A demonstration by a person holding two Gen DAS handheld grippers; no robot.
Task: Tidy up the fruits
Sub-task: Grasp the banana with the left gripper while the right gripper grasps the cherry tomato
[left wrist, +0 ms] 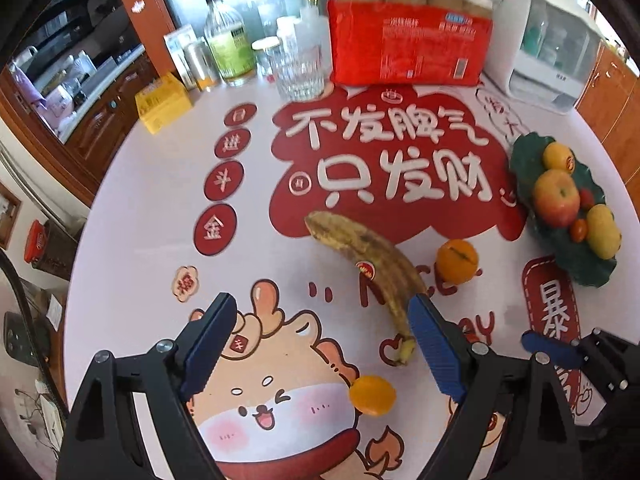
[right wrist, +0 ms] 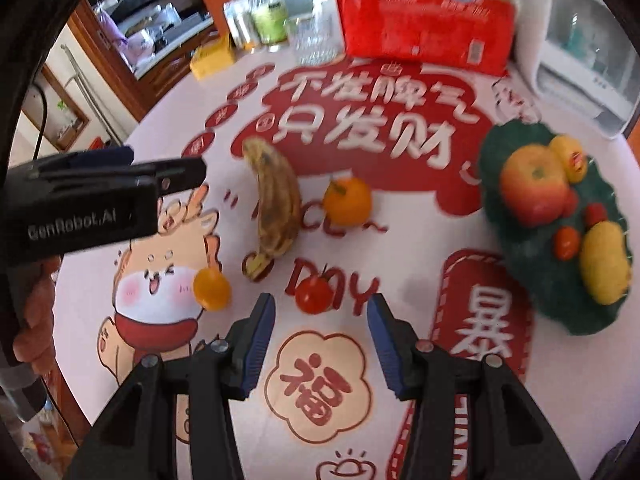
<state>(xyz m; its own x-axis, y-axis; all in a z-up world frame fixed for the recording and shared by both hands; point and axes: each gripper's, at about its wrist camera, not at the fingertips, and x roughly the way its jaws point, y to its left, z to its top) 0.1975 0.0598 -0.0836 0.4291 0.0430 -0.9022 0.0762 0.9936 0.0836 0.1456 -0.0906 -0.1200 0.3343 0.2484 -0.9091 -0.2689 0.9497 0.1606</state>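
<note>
A green leaf-shaped plate (left wrist: 532, 152) (right wrist: 516, 136) at the right holds an apple (left wrist: 557, 198) (right wrist: 534, 186), yellow fruits and small red tomatoes. On the table lie a spotted banana (left wrist: 372, 260) (right wrist: 276, 200), a mandarin (left wrist: 457, 261) (right wrist: 347, 201), a small orange fruit (left wrist: 373, 395) (right wrist: 212, 289) and a cherry tomato (right wrist: 313, 294). My left gripper (left wrist: 320, 320) is open and empty above the table, the banana stem by its right finger. My right gripper (right wrist: 321, 312) is open and empty, the cherry tomato just ahead between its fingertips.
At the back stand a red snack bag (left wrist: 408, 44), a glass (left wrist: 298, 66), bottles (left wrist: 230, 40), a yellow box (left wrist: 162, 102) and a white appliance (left wrist: 552, 40). The left gripper body (right wrist: 92, 200) shows at the left in the right wrist view.
</note>
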